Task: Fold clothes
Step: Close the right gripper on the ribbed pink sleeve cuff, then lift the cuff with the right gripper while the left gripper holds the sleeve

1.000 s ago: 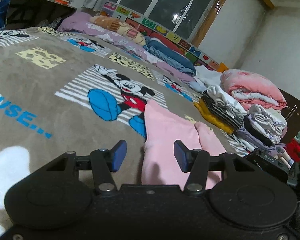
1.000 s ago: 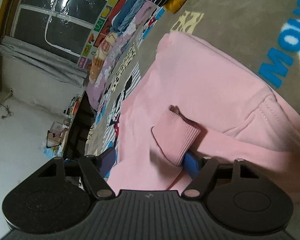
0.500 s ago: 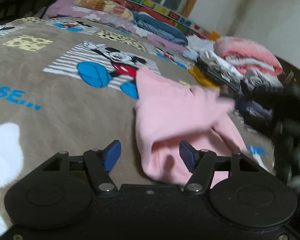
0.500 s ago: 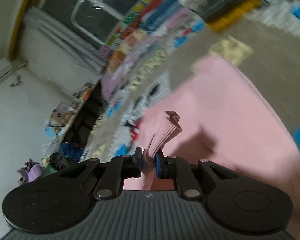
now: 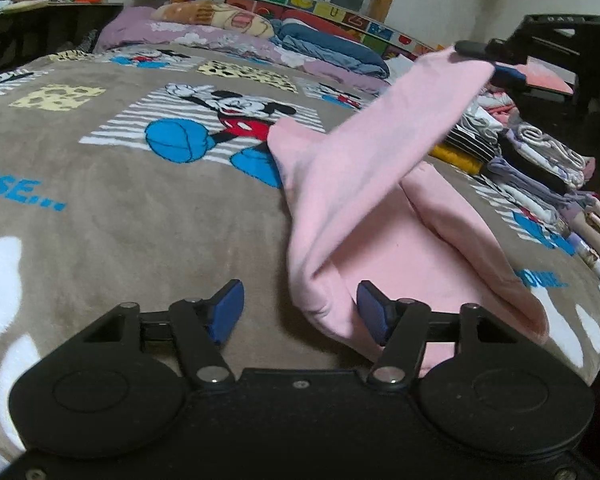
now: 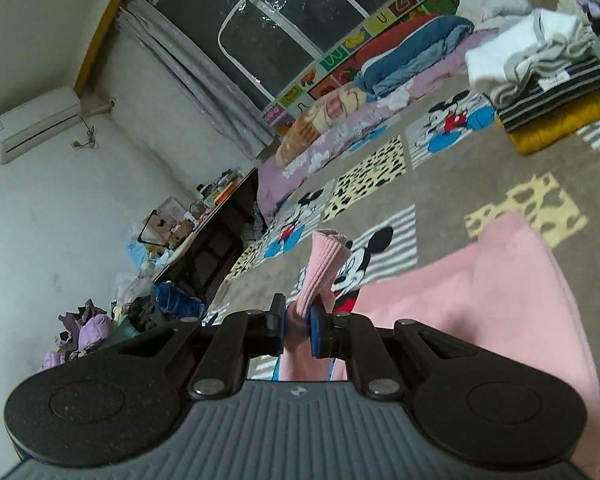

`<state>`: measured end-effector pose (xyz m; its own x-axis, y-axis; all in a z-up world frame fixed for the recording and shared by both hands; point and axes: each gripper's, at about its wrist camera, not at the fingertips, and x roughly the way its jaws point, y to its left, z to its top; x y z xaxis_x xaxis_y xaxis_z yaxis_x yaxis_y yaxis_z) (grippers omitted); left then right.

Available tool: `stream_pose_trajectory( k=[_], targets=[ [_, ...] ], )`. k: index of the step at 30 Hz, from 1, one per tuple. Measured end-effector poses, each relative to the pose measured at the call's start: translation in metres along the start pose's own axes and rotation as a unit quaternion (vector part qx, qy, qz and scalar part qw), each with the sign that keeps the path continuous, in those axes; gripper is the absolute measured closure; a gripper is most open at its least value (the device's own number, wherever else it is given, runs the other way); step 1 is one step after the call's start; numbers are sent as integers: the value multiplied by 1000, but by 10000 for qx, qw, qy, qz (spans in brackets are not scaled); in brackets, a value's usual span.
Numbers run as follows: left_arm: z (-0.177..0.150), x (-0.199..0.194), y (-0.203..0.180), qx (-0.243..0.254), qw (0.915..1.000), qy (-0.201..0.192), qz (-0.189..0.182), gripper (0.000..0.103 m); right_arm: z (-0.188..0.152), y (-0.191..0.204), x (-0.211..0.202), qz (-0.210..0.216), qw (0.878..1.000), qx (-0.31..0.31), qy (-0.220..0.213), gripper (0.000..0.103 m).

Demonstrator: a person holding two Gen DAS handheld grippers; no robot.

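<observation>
- R gripper (image 6: 298, 326): jaws clamped on ribbed cuff (image 6: 326, 256) of pink sweatshirt (image 5: 380, 216); sleeve lifted toward upper right of left wrist view.
- L gripper (image 5: 300, 312): jaws have just been closing, partly apart; folded sweatshirt edge betw. pads, right pad touching, no pinch.
- Sweatshirt body lies on Mickey Mouse blanket (image 5: 120, 208), center-right.
- Folded clothes stack (image 5: 520, 156) at right edge.

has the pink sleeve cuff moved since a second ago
Yes. The pink sleeve cuff, pinched in the right gripper, has risen off the pink sweatshirt, now showing against the Mickey Mouse blanket.
</observation>
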<state>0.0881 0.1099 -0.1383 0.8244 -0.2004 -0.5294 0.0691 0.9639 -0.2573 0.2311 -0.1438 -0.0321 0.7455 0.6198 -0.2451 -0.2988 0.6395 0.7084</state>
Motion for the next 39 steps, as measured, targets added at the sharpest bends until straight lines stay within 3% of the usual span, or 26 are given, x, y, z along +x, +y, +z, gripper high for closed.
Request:
stream_pose_trajectory(
  k=[1, 7, 12, 21, 31, 39],
  targets=[
    [0, 0, -2, 56, 10000, -40, 7, 73, 2, -2, -2, -19, 10000, 8, -5, 89],
    [-4, -5, -33, 1065, 9938, -312, 63, 82, 7, -16, -14, -56, 9999, 97, -34, 89],
    [-18, -4, -61, 2176, 9742, -478, 367, 84, 14, -18, -26, 14, 9999, -76, -65, 90],
    [-36, 6, -92, 3357, 9386, -557, 576, 87, 25, -40, -48, 201, 9997, -154, 57, 90],
    [-51, 9, -105, 3956, 9148, -581, 577, 87, 15, -84, -80, 102, 9993, 252, -243, 90],
    [-54, 10, -110, 3971, 9149, -574, 445, 87, 4, -116, -90, -96, 9980, 542, -321, 90]
  ],
)
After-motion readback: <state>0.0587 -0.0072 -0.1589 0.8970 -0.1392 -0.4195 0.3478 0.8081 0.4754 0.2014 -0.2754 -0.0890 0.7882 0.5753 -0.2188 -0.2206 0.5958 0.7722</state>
